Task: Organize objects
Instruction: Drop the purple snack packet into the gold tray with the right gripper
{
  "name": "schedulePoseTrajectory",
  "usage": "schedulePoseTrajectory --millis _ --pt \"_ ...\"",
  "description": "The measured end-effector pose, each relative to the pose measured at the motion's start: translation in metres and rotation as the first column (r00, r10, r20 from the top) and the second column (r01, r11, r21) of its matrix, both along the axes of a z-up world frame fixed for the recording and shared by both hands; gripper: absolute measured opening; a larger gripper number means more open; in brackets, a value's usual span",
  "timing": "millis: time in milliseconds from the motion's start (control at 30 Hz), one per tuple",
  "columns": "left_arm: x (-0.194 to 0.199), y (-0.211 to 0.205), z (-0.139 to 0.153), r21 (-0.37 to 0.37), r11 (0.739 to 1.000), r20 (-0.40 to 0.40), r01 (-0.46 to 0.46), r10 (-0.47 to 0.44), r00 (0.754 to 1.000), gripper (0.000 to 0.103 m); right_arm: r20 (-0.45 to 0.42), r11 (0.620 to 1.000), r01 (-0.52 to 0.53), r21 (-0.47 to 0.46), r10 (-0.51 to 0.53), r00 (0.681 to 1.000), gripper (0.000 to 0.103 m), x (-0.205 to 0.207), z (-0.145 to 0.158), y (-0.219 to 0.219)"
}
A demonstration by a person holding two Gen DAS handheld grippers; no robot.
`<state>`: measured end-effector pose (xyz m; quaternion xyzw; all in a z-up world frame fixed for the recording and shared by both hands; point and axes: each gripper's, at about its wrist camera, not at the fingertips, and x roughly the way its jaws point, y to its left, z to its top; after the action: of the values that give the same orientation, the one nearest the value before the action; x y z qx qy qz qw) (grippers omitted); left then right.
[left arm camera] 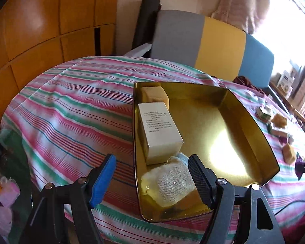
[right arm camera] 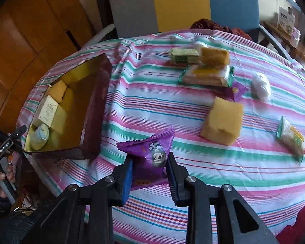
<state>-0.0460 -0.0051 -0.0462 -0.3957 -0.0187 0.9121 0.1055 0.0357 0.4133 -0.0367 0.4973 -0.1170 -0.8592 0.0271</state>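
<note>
- The crinkled purple foil snack packet (right arm camera: 150, 154) is pinched between the pads of the right tongs (right arm camera: 149, 174), held just above the striped cloth of the desk (right arm camera: 193, 162).
- To its left stands the gold-lined rectangular tin box (left arm camera: 254, 122), already holding a white printed carton (left arm camera: 160, 130), a tan sponge block (left arm camera: 154, 95) at the far end and a rolled pale sock (left arm camera: 168, 181) at the near end.
- The left tongs (left arm camera: 152, 174) hang open and empty over the tin's near-left corner.
- Well to the right, more items lie loose: a big yellow sponge block (right arm camera: 221, 120), green-edged wafer packs (right arm camera: 207, 75) and a white wad (right arm camera: 261, 86).
- Judging by this, the carrying step is in hand; the next move calls for bringing the packet left over the tin's free right half and releasing it there.
</note>
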Motion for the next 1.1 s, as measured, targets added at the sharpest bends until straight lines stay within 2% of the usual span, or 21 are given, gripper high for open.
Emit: schedulePoseTrajectory --millis 133,267,400,567,667,800,1100 --pt "0.002 -0.006 0.005 0.026 0.999 -0.002 -0.02 0.02 1.0 0.075 -0.073 0.99 -0.141 -0.023 0.139 0.988 0.03 -0.021 0.026 -0.06" --pt "0.003 -0.014 0.009 0.051 0.998 -0.009 -0.043 0.044 0.999 0.076 -0.097 0.956 -0.292 -0.041 0.287 0.953 0.03 -0.049 0.035 -0.131" --pt "0.004 -0.021 0.01 0.059 0.996 -0.011 -0.06 0.061 0.998 0.076 -0.057 0.917 -0.397 -0.042 0.394 0.917 0.03 -0.078 0.019 -0.19" --pt "0.005 -0.031 0.009 0.065 0.994 -0.008 -0.087 0.088 0.996 0.08 0.048 0.879 -0.475 -0.045 0.476 0.878 0.033 -0.099 -0.021 -0.245" --pt "0.005 -0.037 0.008 0.068 0.993 -0.01 -0.099 0.1 0.995 0.081 0.086 0.865 -0.497 -0.071 0.501 0.861 0.039 -0.101 -0.037 -0.262" --pt "0.005 -0.04 0.007 0.073 0.991 -0.008 -0.114 0.115 0.993 0.083 0.067 0.854 -0.51 -0.101 0.517 0.853 0.045 -0.097 -0.038 -0.264" --pt "0.006 -0.024 0.012 0.042 0.996 -0.02 -0.077 0.078 0.997 0.083 -0.002 0.897 -0.429 -0.105 0.431 0.902 0.049 -0.085 -0.018 -0.23"
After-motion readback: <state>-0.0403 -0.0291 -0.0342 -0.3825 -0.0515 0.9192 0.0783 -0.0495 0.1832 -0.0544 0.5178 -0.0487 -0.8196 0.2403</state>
